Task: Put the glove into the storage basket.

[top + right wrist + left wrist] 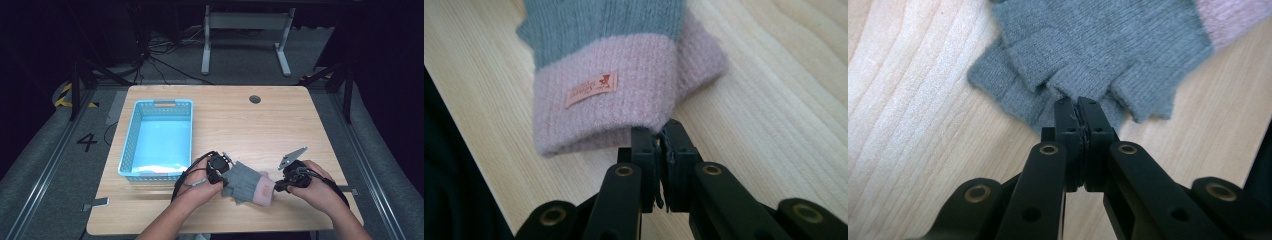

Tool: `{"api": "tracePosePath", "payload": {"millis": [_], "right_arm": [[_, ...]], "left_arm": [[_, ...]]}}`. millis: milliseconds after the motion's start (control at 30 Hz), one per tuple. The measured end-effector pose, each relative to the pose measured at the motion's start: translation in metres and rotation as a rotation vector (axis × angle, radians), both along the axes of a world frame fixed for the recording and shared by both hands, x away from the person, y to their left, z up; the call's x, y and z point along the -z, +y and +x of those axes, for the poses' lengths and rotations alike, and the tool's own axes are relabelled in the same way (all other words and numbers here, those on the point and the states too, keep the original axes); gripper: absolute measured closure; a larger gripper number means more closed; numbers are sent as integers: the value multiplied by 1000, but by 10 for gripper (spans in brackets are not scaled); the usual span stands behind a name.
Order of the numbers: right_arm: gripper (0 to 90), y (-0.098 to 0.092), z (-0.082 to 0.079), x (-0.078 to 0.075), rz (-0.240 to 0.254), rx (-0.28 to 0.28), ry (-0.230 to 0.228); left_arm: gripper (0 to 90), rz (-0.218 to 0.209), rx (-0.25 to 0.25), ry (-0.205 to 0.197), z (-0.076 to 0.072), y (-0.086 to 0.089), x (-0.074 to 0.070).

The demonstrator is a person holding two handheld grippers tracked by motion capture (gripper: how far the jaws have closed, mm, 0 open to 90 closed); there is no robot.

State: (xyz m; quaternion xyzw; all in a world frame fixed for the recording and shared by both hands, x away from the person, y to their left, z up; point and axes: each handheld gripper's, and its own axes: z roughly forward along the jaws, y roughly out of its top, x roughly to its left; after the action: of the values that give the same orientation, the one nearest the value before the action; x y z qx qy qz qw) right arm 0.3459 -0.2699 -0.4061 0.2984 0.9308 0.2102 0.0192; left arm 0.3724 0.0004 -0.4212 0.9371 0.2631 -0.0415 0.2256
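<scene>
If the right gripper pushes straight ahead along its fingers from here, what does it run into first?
The right gripper would meet the glove's pink cuff at once: its shut fingers already sit at the cuff's edge, apparently pinching it. Beyond lies the grey glove body, then probably the left gripper.

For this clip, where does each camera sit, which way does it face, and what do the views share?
High view: above the person's side, looking forward and down at the table, basket, both forearms.
Left gripper view: rides the left claw, facing the glove fingers; black jaws pinch them.
Right gripper view: rides the right claw, facing the pink cuff.
Shared: the glove.
</scene>
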Motion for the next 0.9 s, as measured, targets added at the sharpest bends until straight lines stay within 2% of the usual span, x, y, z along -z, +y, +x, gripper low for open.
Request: {"api": "tracePosePath", "payload": {"millis": [267, 567, 733, 900], "right_arm": [[867, 2, -1, -11, 14, 17, -26], [868, 3, 8, -20, 46, 34, -56], [869, 4, 14, -21, 47, 40, -66], [870, 6, 18, -20, 44, 44, -72]], "left_arm": [[889, -12, -5, -12, -9, 7, -14], [892, -29, -14, -25, -22, 14, -24], [894, -45, 6, 4, -28, 15, -25], [895, -42, 11, 5, -32, 15, -25]]}}
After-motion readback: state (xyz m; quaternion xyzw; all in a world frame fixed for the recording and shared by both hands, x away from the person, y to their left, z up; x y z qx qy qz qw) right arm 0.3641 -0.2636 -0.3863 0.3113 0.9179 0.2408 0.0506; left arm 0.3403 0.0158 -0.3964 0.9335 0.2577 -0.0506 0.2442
